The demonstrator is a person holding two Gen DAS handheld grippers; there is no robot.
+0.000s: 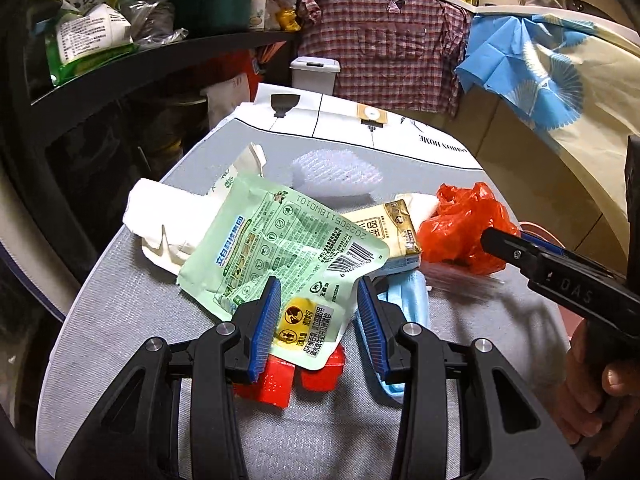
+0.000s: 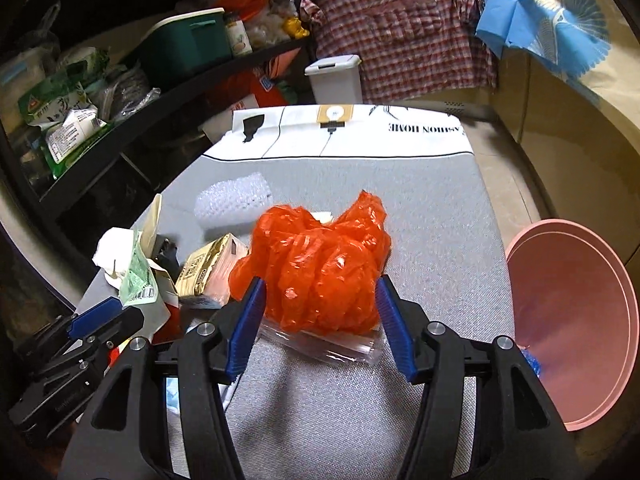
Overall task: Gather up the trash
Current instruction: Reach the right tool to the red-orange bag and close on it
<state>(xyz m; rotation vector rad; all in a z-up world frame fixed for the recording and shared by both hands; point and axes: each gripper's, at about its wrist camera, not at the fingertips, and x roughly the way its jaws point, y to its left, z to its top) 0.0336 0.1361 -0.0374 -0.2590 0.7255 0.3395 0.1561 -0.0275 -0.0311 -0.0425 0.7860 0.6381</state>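
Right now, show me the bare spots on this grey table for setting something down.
Free: grey cloth between the crumpled orange plastic bag and the table's right edge; the strip between the bubble wrap and white printed border. Crowded: left side, around the green pouch and carton.
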